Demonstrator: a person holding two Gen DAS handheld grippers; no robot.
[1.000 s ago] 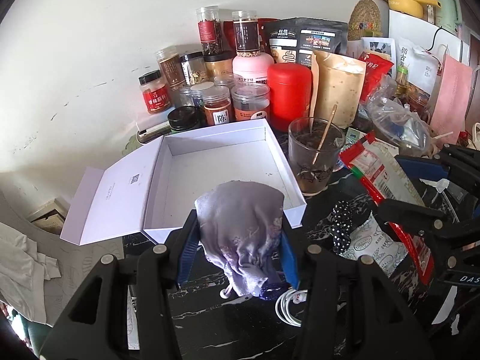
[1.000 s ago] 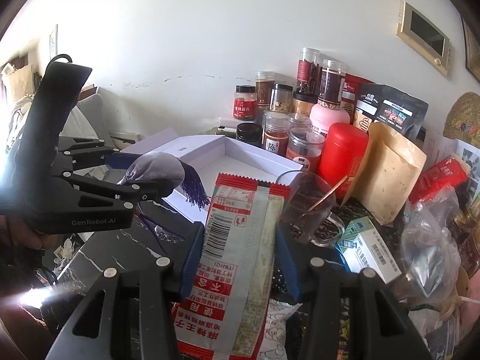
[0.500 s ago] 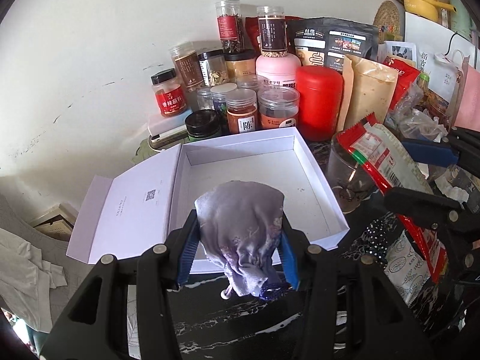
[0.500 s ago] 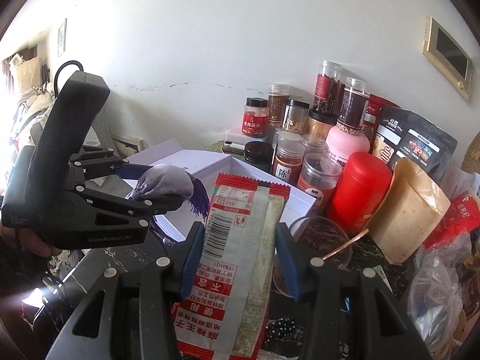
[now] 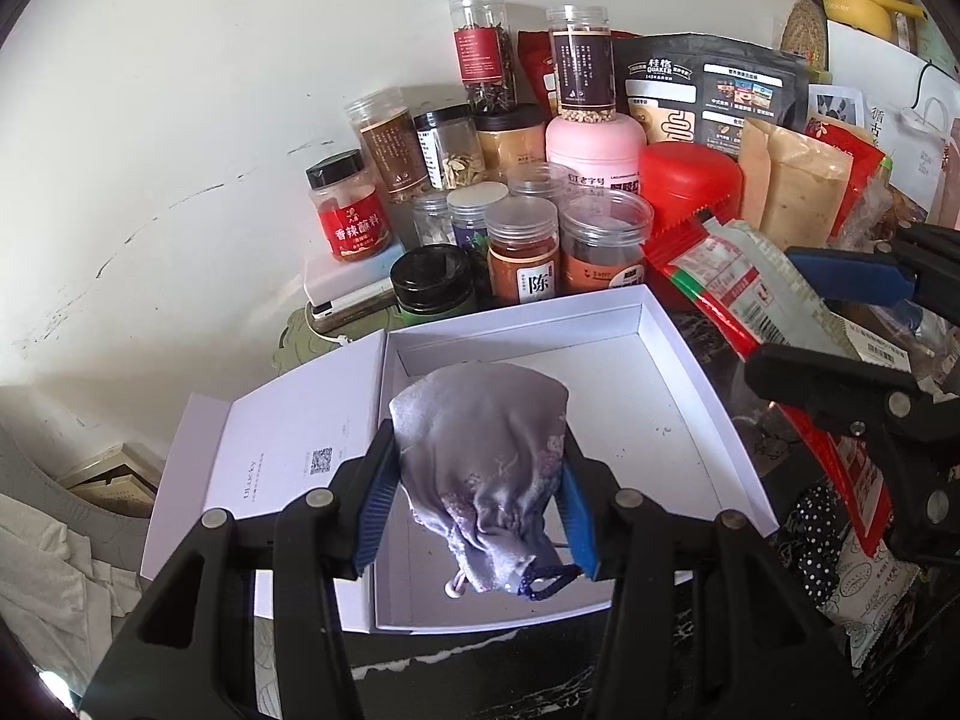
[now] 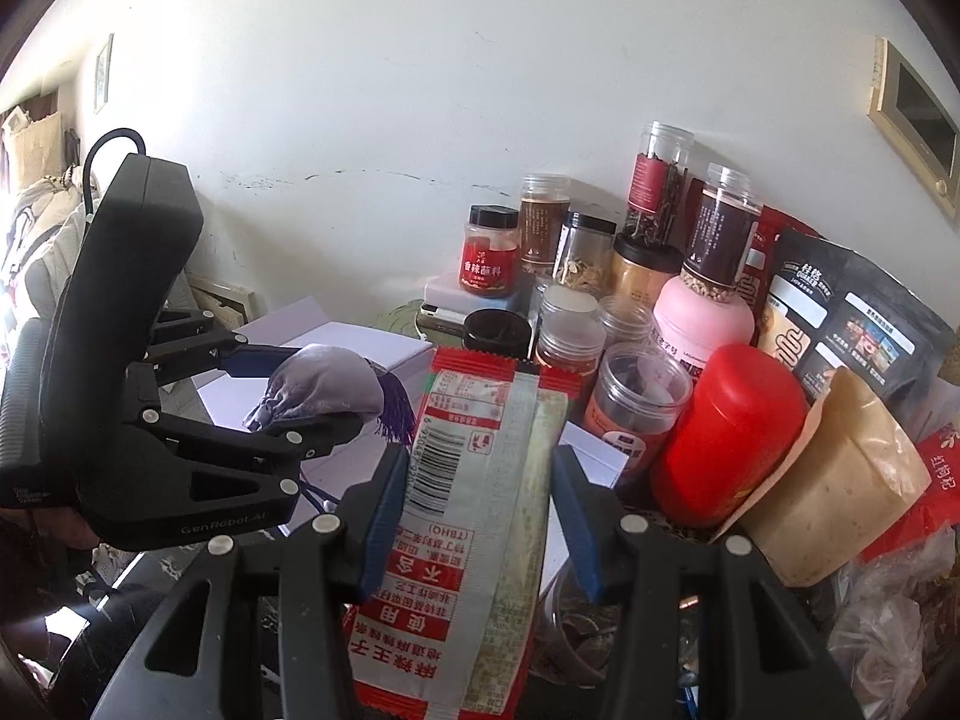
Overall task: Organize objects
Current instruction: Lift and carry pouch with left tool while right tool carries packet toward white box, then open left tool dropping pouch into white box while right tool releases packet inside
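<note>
A lived-in home, likely a kitchen corner; spice jars point(image 5: 354, 210), a red canister point(image 5: 690, 192) and an oat pouch point(image 5: 708, 90) crowd a dark marble counter point(image 5: 480, 672) against a scuffed white wall point(image 5: 180, 90).

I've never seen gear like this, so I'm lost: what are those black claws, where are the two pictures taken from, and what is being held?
There is no robot here: a person holds a clamp-like tool in each hand, and each tool carries a camera looking along its two fingers. One picture comes from the left gripper, which is shut on a lilac drawstring pouch above an open white box. The other comes from the right gripper, shut on a red snack packet. Each tool also shows in the other's picture. Behind the box, spice jars, a red canister and food bags crowd the wall.
</note>
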